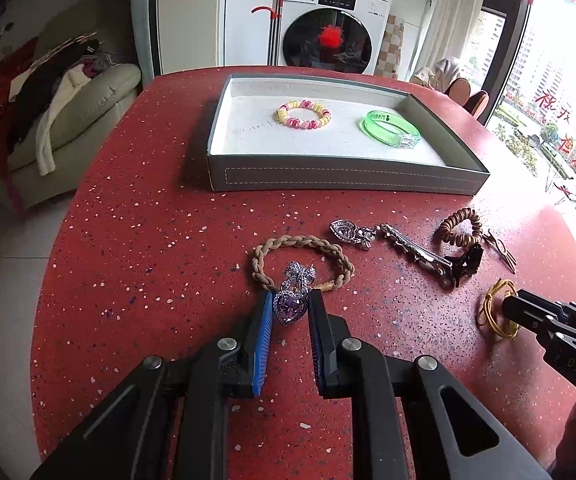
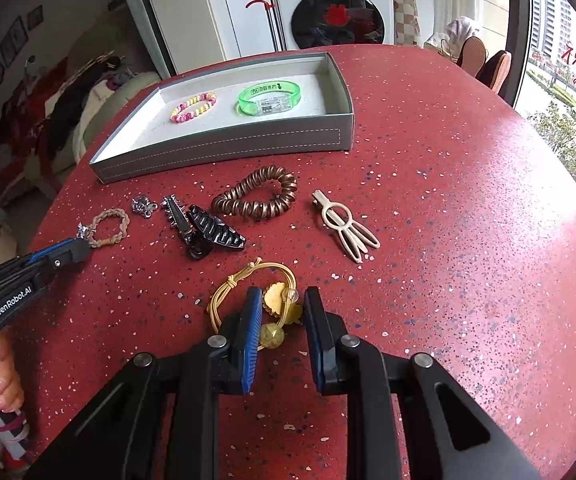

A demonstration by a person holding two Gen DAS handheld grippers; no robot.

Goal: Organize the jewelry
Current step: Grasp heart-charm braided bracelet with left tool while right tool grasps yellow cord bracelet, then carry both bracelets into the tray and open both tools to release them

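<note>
Gripping a purple heart pendant, the left gripper had its pads pressed on both sides of the stone, just in front of the grey tray. The right gripper was closed around the charms of a gold hair tie, farther from that tray. Inside the tray lay a pink-and-yellow bracelet and a green bangle.

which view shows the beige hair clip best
The right wrist view: the beige hair clip lies whole and unobstructed on the red table. In the left wrist view the clip is small, dark and distorted near the right edge.
</note>
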